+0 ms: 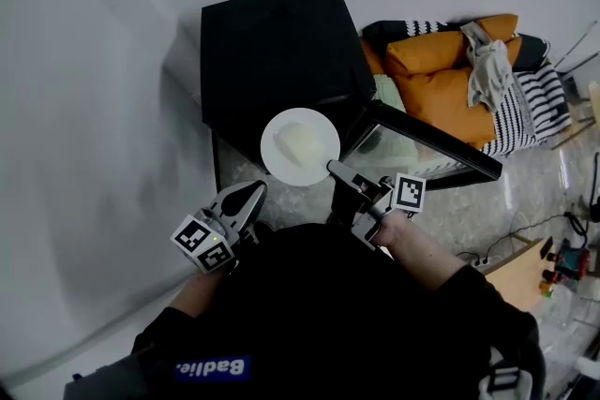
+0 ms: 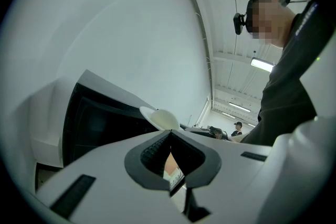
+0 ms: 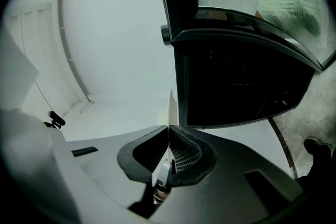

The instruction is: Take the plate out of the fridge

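Because the camera looks steeply down, the black fridge (image 1: 272,51) shows mostly as a dark top against the white wall. Its door (image 1: 427,145) stands swung wide toward 3 o'clock, which leaves the front free for carrying something out. Orange cushions (image 1: 450,80) lie beyond the door at 2 o'clock, clear of the work.

The plate (image 1: 277,155) is outside the cabinet. It hangs in the air at 6 o'clock from the fridge top, over the floor (image 1: 525,192) and resting on nothing. It looks roughly level, probably so that the pale mound of food (image 1: 302,143) at its centre does not slide.

The right hand-held gripper (image 1: 333,169) is clenched on the plate's rim at its 4 o'clock edge. Its own view shows that rim as a thin white sliver (image 3: 171,107) pinched between the jaws, with the open fridge (image 3: 236,81) just behind. A hold at the rim keeps the pads off the food, but the plate's weight hangs out past the grip, so I judge that it could tip.

The left hand-held gripper (image 1: 255,190) waits at 7 o'clock of the plate, apart from it. Its jaws are closed on nothing, perhaps kept near for support.
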The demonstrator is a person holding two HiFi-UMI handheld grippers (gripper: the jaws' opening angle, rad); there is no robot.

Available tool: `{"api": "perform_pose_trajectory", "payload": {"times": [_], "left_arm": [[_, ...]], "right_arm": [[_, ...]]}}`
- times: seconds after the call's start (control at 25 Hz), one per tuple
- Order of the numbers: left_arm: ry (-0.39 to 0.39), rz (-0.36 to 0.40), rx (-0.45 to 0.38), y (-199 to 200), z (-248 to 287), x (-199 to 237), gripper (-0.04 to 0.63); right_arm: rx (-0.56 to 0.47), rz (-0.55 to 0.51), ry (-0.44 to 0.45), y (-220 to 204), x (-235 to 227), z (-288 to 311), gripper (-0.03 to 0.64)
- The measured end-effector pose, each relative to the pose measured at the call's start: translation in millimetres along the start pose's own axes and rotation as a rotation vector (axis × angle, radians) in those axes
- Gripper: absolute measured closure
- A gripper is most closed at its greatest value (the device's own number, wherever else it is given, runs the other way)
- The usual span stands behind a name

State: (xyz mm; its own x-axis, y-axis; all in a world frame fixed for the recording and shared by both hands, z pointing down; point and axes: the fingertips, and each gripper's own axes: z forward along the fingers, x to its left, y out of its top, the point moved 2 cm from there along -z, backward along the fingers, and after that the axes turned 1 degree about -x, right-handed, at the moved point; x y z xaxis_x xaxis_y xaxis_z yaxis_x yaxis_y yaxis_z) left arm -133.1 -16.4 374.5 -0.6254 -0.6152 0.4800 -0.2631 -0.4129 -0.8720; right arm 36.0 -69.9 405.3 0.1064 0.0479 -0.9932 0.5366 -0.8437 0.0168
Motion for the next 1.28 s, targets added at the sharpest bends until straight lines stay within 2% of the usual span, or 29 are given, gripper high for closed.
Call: {"api": "perform_pose_trajectory", "payload": {"times": [1.28], "left_arm": [[-0.012,0.006,0.013,-10.6,2.4,-12.5,0.588]], "right_arm": [[-0.022,-0.029,0.016,-3.9,5.2,-9.9,0.600]]}}
